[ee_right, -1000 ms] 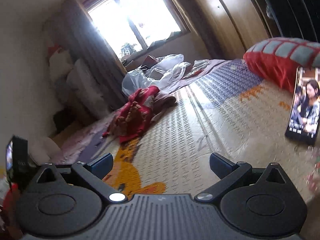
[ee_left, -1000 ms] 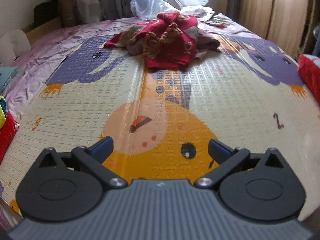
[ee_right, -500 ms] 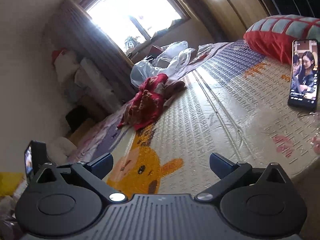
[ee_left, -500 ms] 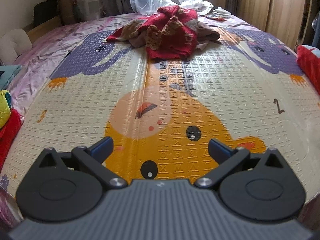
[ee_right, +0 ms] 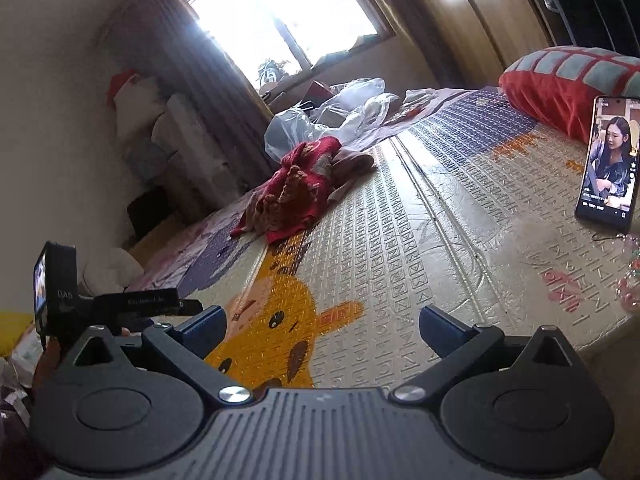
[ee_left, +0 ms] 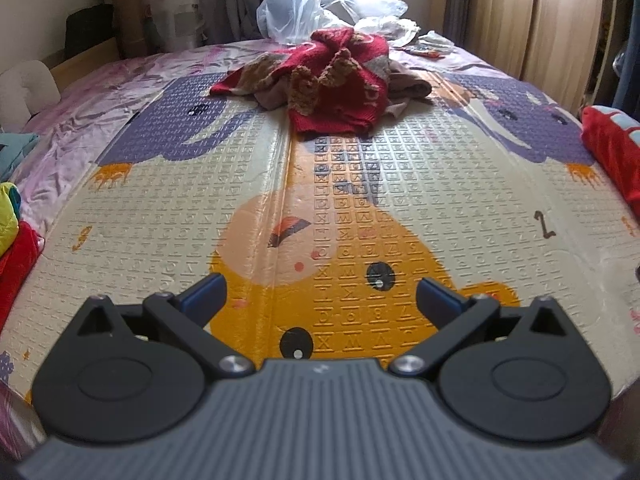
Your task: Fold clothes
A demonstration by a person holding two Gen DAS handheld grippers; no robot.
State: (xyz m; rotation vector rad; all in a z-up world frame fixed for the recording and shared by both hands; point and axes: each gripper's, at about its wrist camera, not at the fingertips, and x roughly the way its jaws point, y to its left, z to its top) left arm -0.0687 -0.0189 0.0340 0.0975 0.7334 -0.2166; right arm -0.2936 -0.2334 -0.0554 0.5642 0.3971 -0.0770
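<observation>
Red knit garment [ee_left: 340,80] crumpled in heap at 12 o'clock, far end of play mat [ee_left: 160,216], unfolded. Plastic bags [ee_left: 296,12] just behind. Left claw [ee_left: 320,300] fingers apart, empty, over mat. Right claw [ee_right: 322,330] fingers apart, empty. Phone [ee_right: 608,164] at 3 o'clock, near red pillow [ee_right: 560,80].

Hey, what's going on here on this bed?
A person holds a claw in each hand over a cartoon play mat on a bed. The left claw and right claw are both open and empty. A crumpled red garment lies unfolded at the mat's far end. A phone lies to the right.
</observation>
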